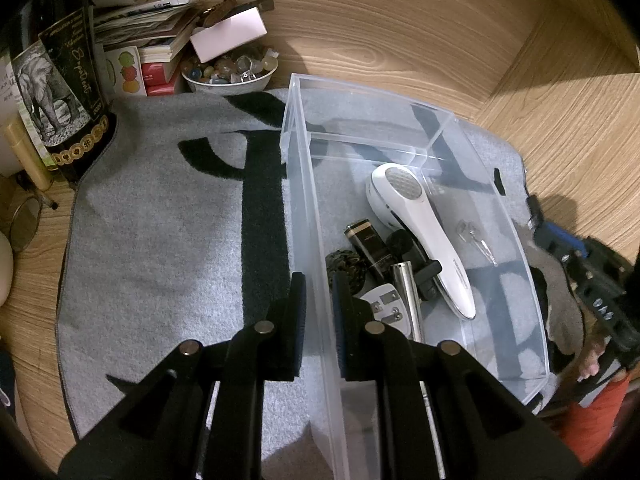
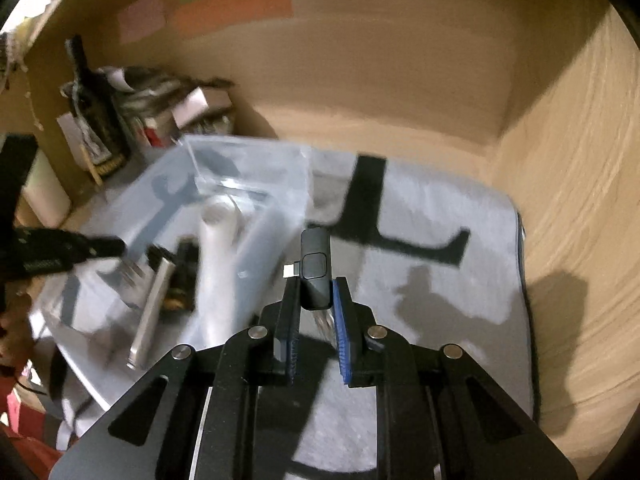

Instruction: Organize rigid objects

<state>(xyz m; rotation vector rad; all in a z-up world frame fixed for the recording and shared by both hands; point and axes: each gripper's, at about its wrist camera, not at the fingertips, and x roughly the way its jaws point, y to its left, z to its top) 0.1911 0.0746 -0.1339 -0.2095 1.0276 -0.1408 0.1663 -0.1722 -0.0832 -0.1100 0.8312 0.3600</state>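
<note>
The left tongs are pinching the near side wall of the clear plastic bin, one finger outside and one inside it, closed on the thin wall. The bin is sitting on a grey towel on the worktop. Inside the bin a white handheld device is lying beside a black tube, a silver cylinder and a white plug adapter. To the right of the bin, above the towel, the right tongs are gripping a small black clip-on gadget, closed firmly on its lower end
</note>
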